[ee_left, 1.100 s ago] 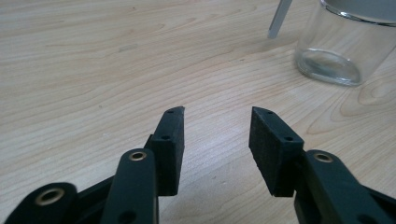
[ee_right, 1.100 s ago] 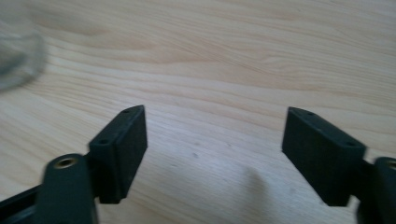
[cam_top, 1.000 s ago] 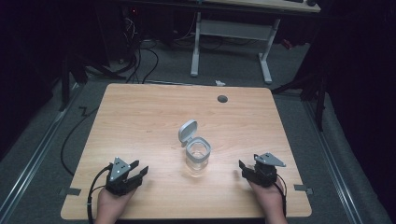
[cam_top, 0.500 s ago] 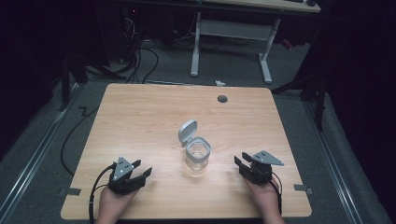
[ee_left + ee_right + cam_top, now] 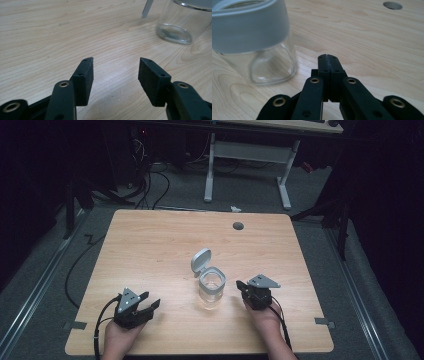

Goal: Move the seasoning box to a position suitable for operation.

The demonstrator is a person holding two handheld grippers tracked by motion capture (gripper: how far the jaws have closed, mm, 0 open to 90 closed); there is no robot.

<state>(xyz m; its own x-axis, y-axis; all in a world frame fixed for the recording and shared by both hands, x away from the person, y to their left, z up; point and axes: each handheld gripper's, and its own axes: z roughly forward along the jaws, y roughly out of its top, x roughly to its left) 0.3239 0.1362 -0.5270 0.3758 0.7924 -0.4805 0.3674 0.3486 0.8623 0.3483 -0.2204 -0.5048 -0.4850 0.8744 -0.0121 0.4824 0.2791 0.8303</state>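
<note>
So the glass jar [image 5: 212,290] sits near the middle of the table [image 5: 150,250], a bit toward the person's side, with its grey flip lid [image 5: 200,261] standing open at the back. The left gripper [image 5: 148,306] is down at the near left, well apart from the jar, jaws spread wide with just bare wood between them, gripping nothing. The right gripper [image 5: 240,285] is just beside the jar on its right, jaws pressed fully together, nothing caught between them. From the right gripper view the tips look close to the glass but not touching it.
</note>
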